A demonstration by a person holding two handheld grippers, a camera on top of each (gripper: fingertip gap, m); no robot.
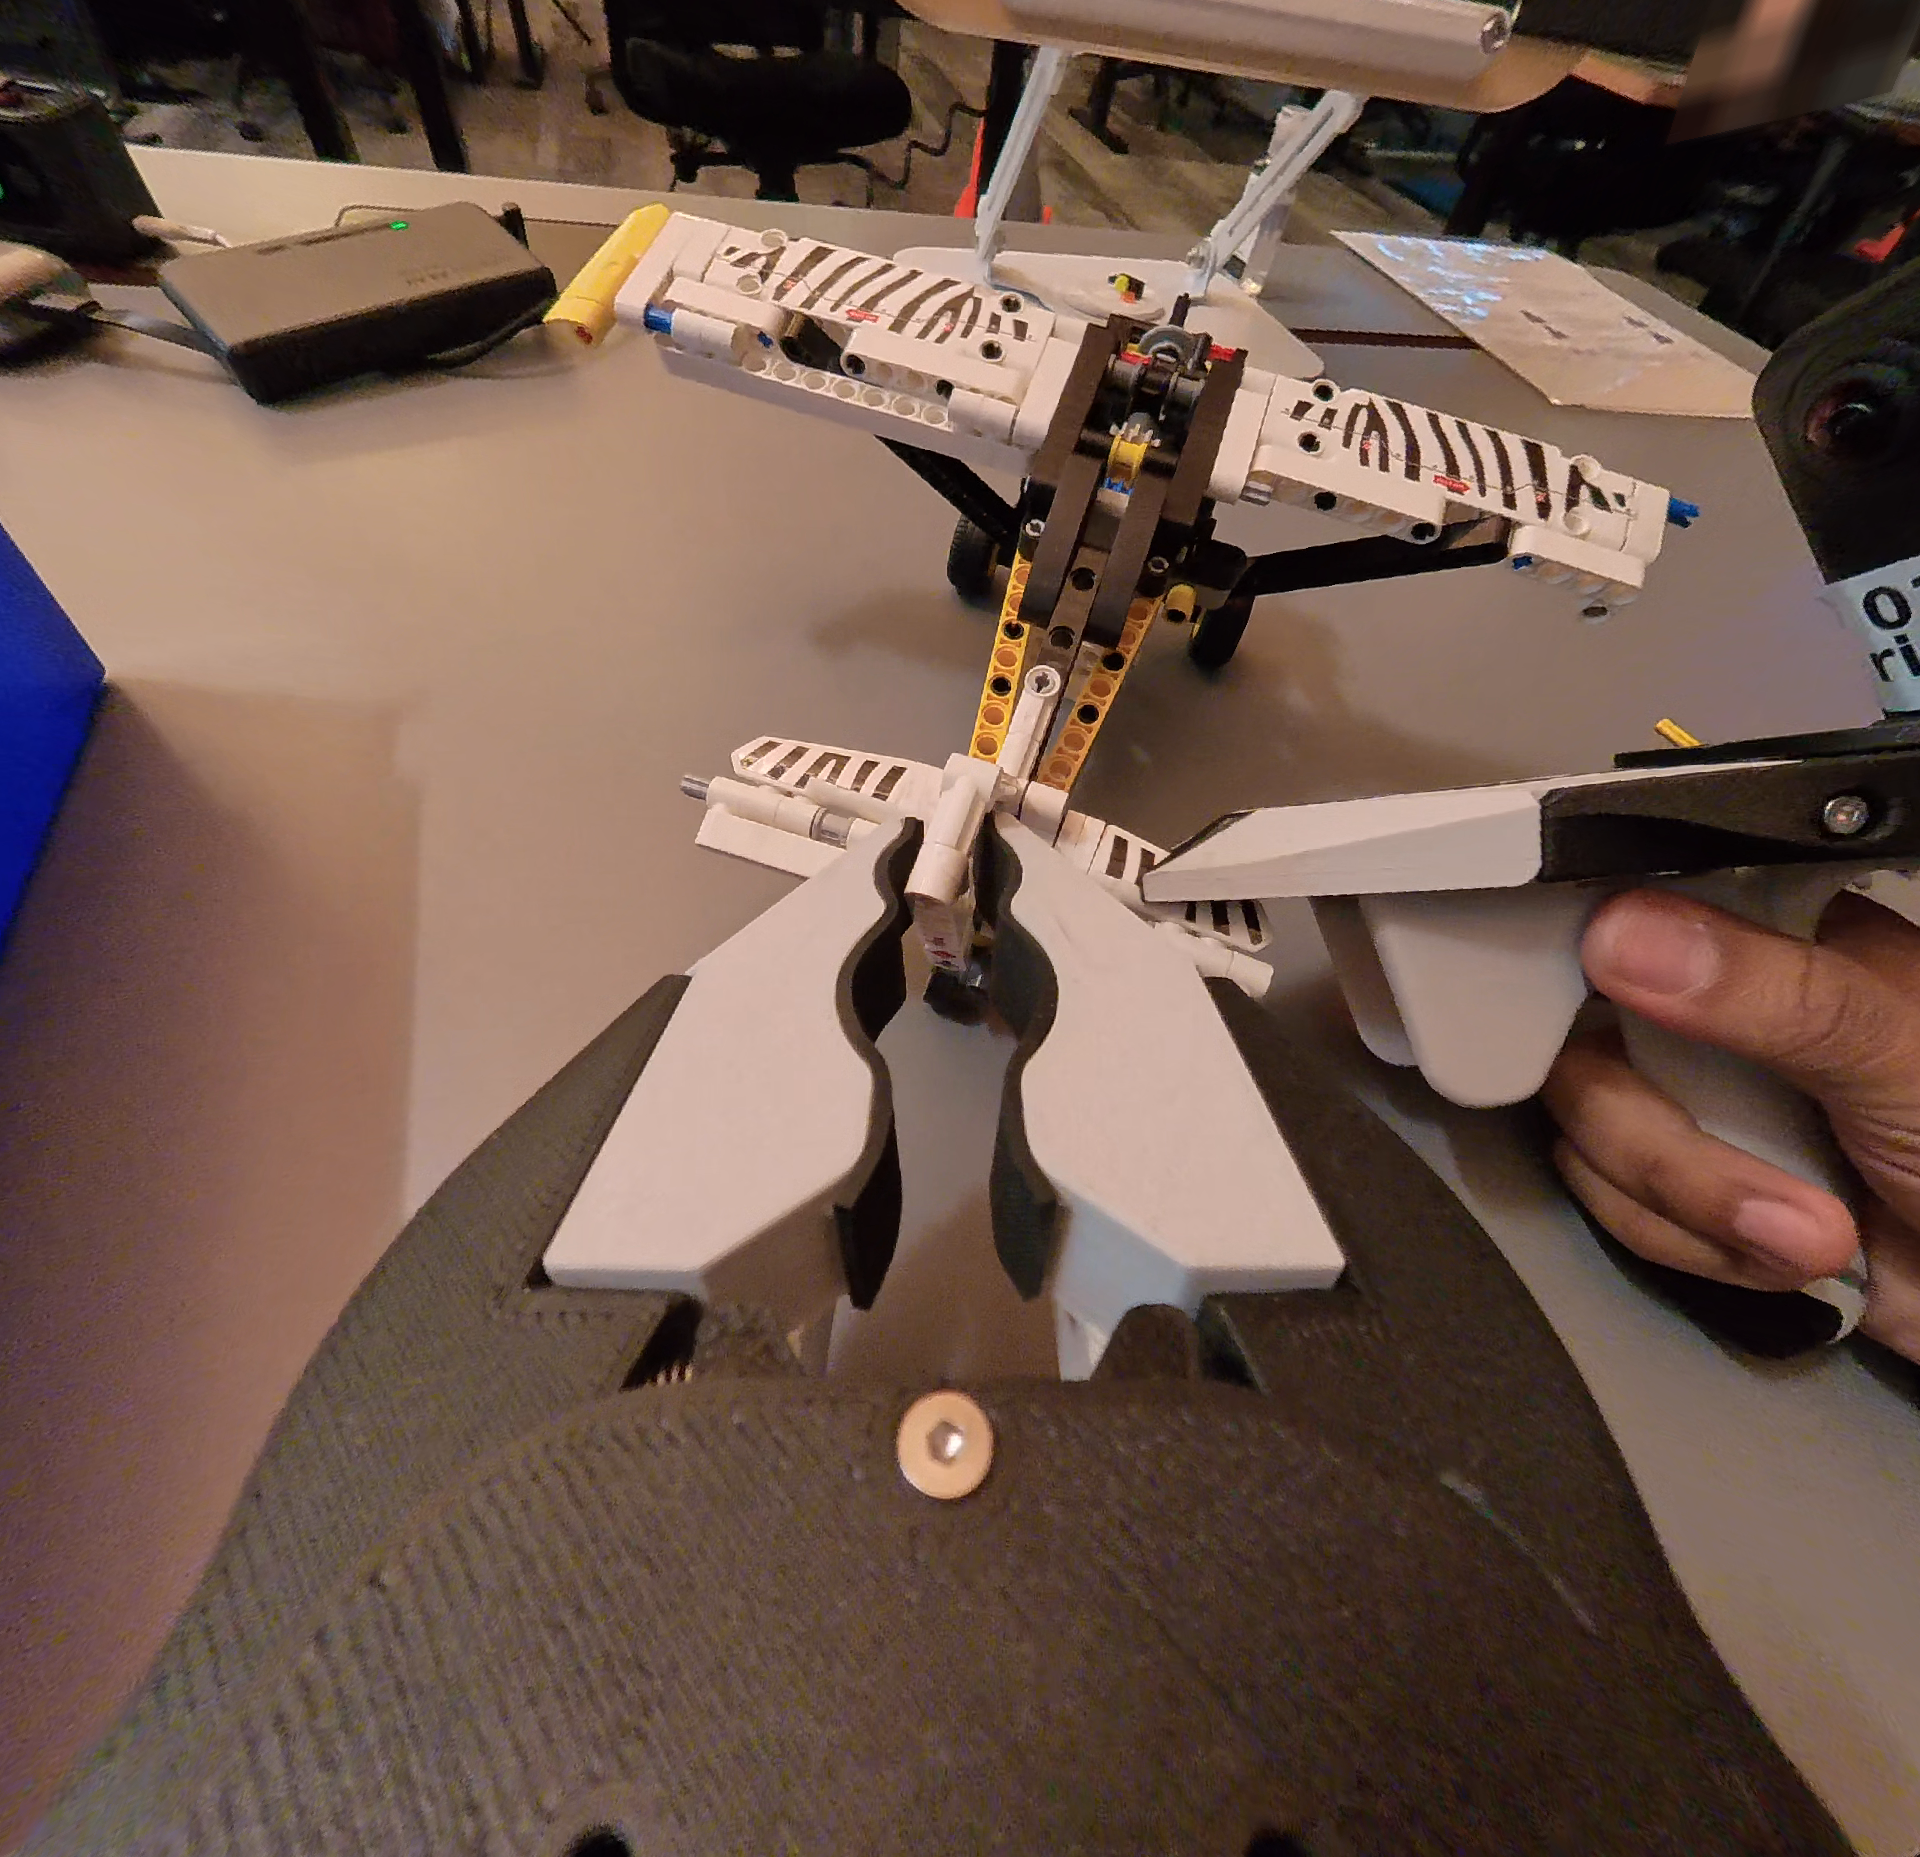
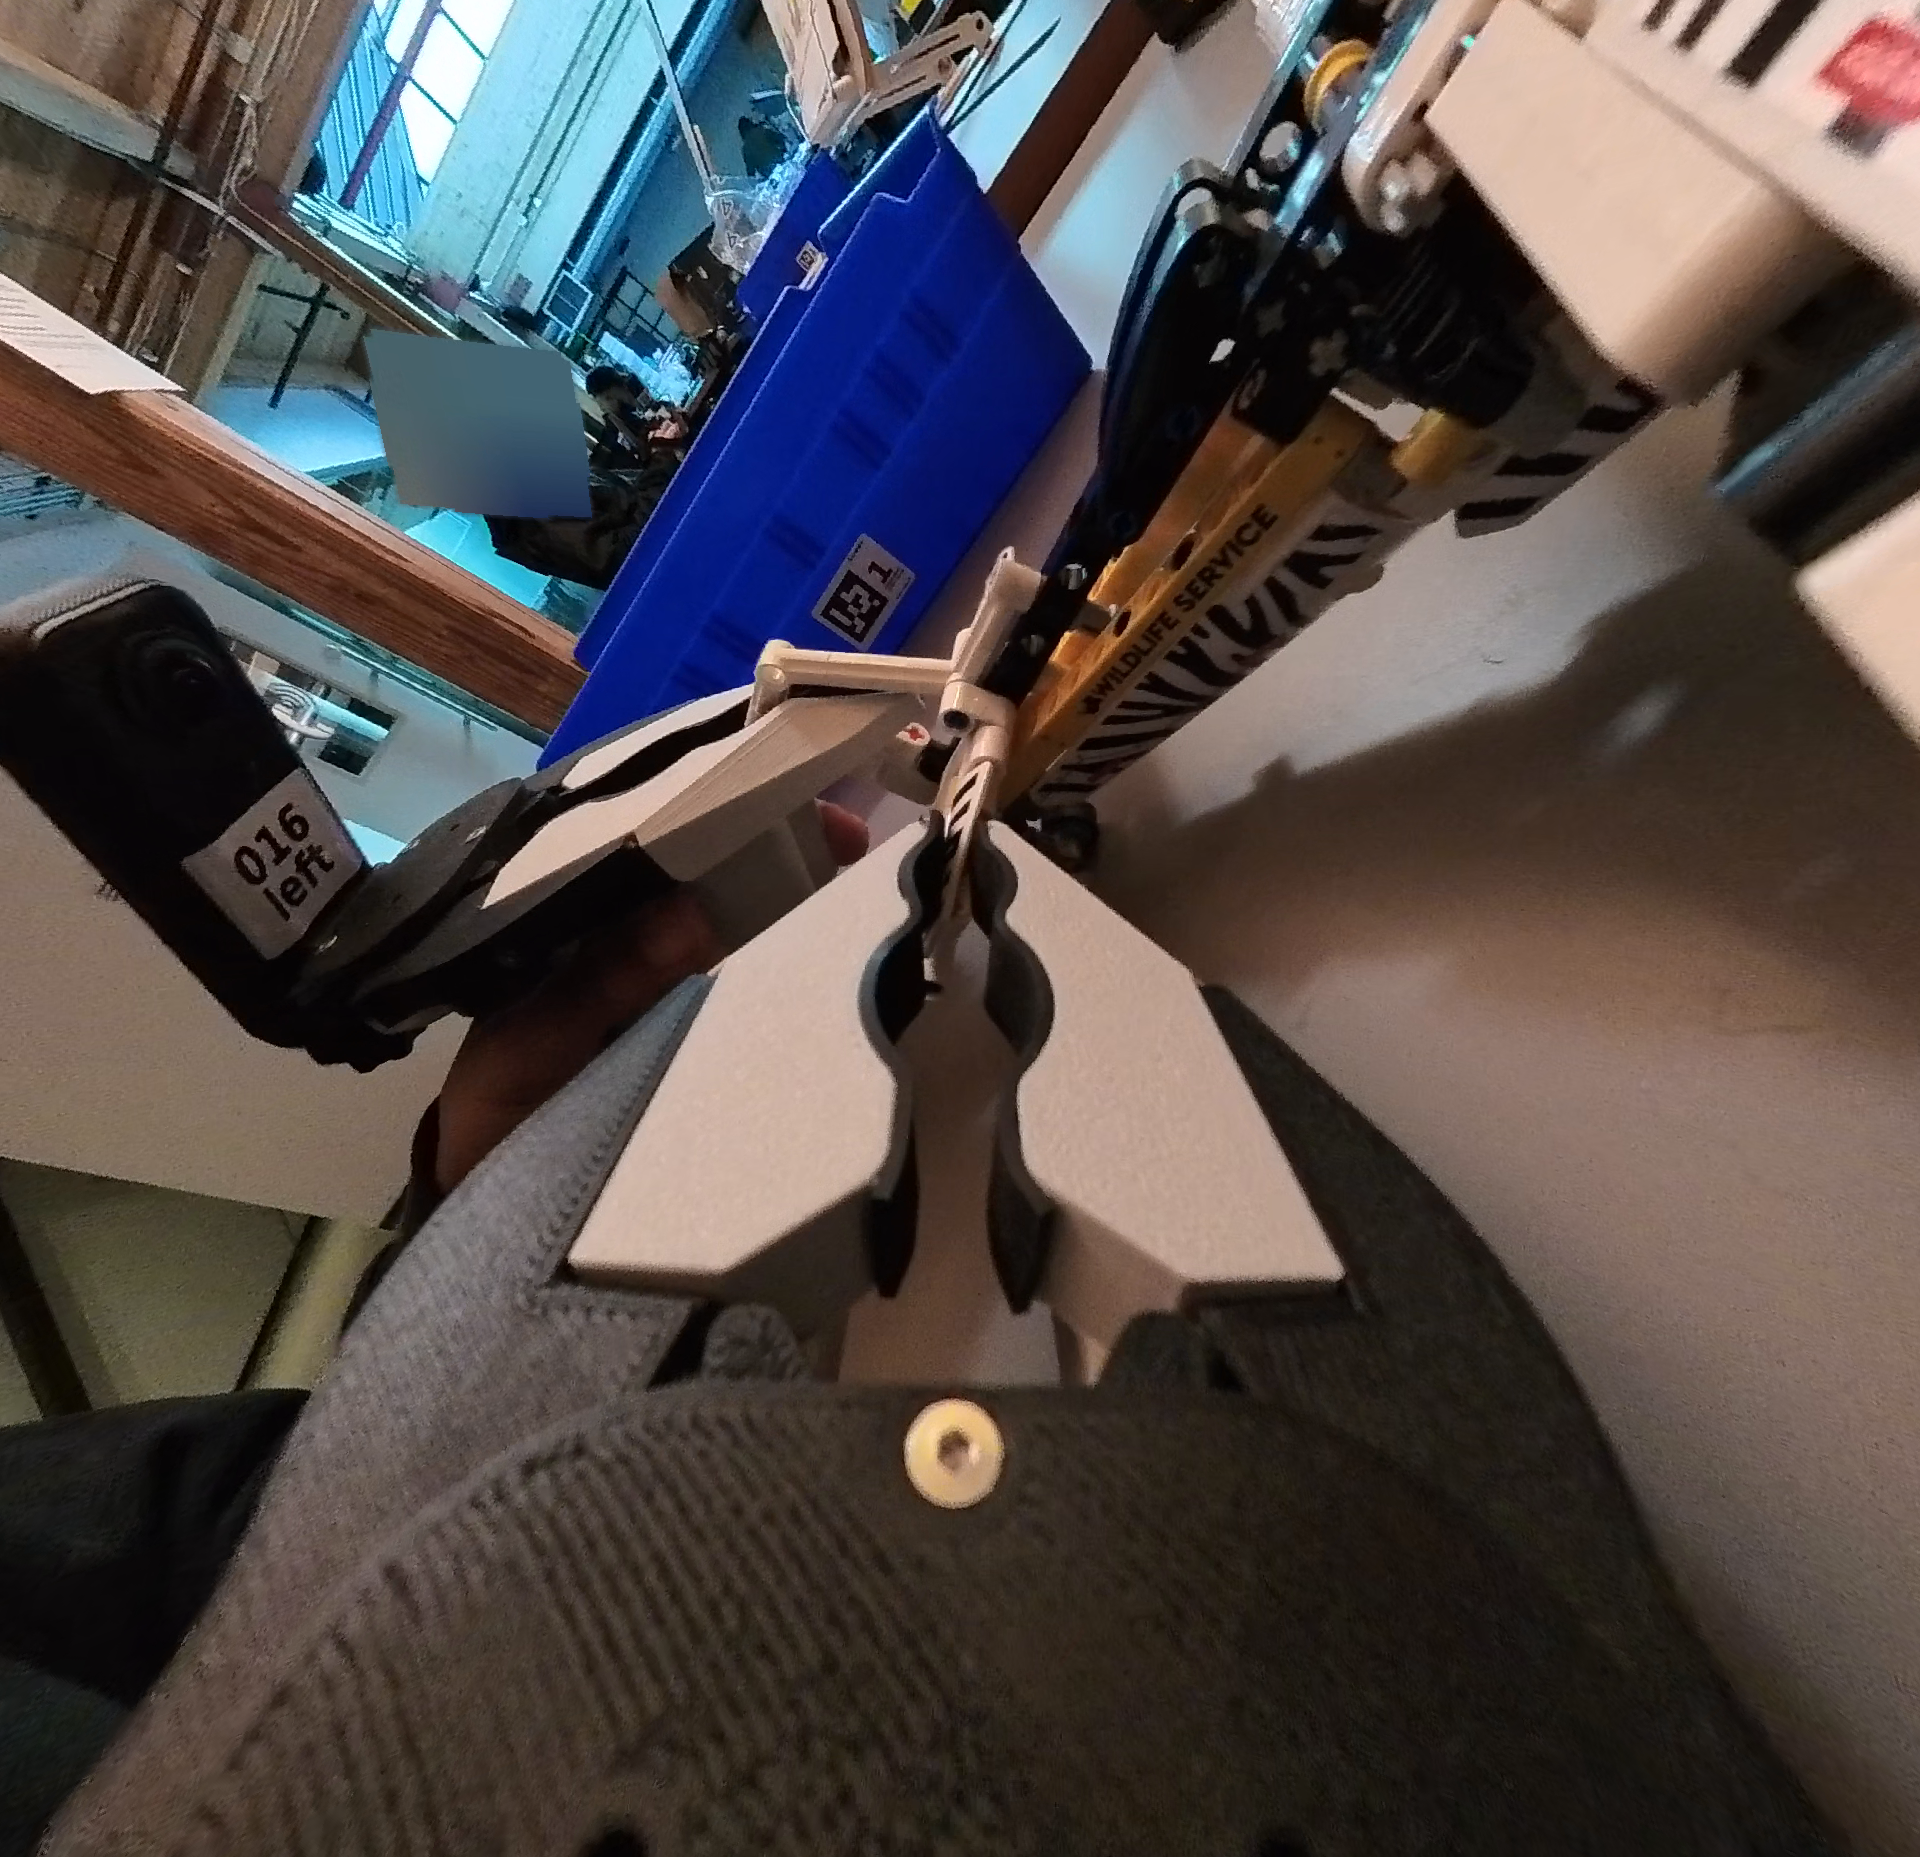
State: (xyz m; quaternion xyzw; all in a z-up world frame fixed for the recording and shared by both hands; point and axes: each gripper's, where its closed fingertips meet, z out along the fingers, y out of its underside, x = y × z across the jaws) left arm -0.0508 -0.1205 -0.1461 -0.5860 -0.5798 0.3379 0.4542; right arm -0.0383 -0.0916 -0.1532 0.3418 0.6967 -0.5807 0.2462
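A toy brick plane (image 1: 1122, 436) with zebra-striped white wings and a yellow tail boom stands on the grey table (image 1: 520, 664), tail toward me. My left gripper (image 1: 951, 857) is shut on the plane's upright white tail fin (image 1: 940, 872), with both pads against it. My right gripper (image 1: 1153, 877) comes in from the right and is shut on the striped right tailplane (image 1: 1216, 919). In the right wrist view my right gripper (image 2: 961, 857) pinches that thin striped panel (image 2: 961, 815) edge-on. The left gripper (image 2: 831, 737) sits on the fin just beside it.
A black box (image 1: 353, 290) with cables lies at the back left. A blue bin (image 1: 31, 716) stands at the left edge and also shows in the right wrist view (image 2: 883, 405). A white stand (image 1: 1143, 280) and a paper sheet (image 1: 1538, 321) are behind the plane. A hand (image 1: 1745, 1080) holds the right gripper.
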